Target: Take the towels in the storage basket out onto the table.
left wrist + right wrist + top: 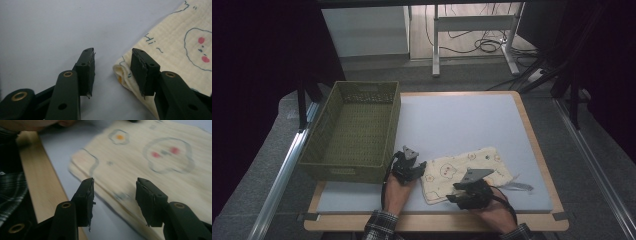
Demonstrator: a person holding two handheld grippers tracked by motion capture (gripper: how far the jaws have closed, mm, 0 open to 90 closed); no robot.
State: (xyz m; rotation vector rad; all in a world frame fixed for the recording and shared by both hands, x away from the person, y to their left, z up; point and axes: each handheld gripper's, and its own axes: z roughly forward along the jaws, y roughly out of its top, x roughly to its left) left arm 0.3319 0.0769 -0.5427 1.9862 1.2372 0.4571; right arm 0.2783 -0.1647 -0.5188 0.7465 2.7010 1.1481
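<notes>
High view: a person sits at a table (462,107) with a pale grey top and a wooden rim, both forearms coming in from the bottom edge, plaid cuffs showing. Each hand holds a black two-jaw tool. A folded cream cloth (472,167) printed with small bear faces lies flat on the near right part of the tabletop. An olive green woven basket (324,165) stands at the left side of the table, well apart from the cloth.

The left gripper (416,169) sits at the cloth's left edge, just beside the basket's near right corner. In the left gripper view, its jaws stand apart with nothing clamped between them. The folded corner of the cloth (175,47) lies at the inner side of the right-hand jaw, partly under it, while the left-hand jaw rests over bare grey tabletop. Blue outline drawings with pink cheeks show on the cloth beyond.

The right gripper (457,196) is over the cloth's near edge, close to the table's front rim. In the right gripper view, its jaws are also apart and hold nothing. The cloth (150,162) appears blurred, its layered folded edge running diagonally between the jaws. The wooden rim and a plaid sleeve (11,187) show at the left.
</notes>
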